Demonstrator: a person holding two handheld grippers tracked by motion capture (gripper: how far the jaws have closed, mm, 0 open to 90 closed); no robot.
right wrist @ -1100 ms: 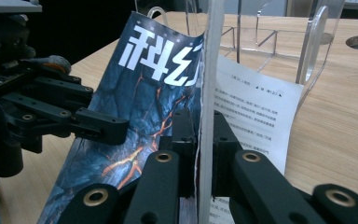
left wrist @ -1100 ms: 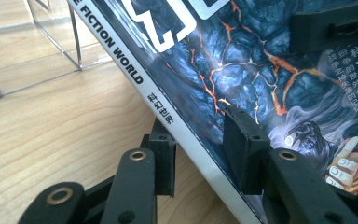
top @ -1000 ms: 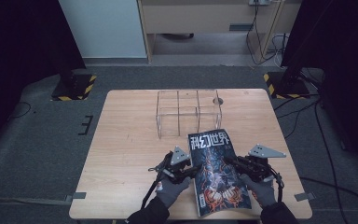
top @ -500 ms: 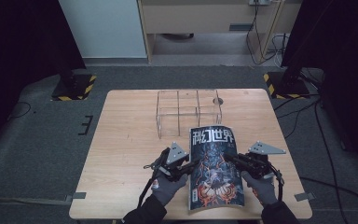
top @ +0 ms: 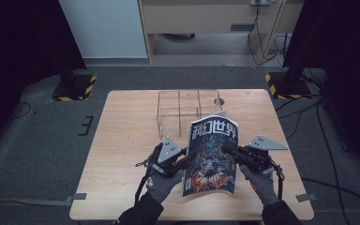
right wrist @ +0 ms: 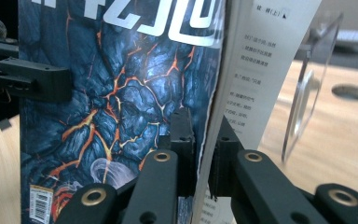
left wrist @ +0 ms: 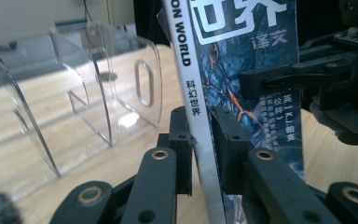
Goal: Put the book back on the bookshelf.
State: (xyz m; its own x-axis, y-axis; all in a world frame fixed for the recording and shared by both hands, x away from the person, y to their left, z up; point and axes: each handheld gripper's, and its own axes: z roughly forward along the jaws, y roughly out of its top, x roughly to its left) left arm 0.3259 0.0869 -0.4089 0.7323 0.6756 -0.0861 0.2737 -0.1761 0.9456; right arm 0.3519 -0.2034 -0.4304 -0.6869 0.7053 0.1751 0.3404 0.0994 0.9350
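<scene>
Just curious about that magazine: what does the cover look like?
The magazine has a dark blue cracked-rock cover with glowing orange veins and white lettering, clearest in the right gripper view.

Left hand-held gripper (top: 183,161) and right hand-held gripper (top: 228,152) raised side by side in gloved hands, jaws of both clamped, the left's just closing.

My magazine (top: 211,157) stands nearly upright above the table's near edge, around 5 o'clock from the table's centre, its top leaning slightly away from me. The cover is dark blue rock cracked with orange lava, white Chinese title characters across the top, a barcode in a lower corner. The spine (left wrist: 198,102) is white with black print. On its open side the pages (right wrist: 265,70) fan loose, showing printed text. Its lower edge hangs clear of the wood.
</scene>
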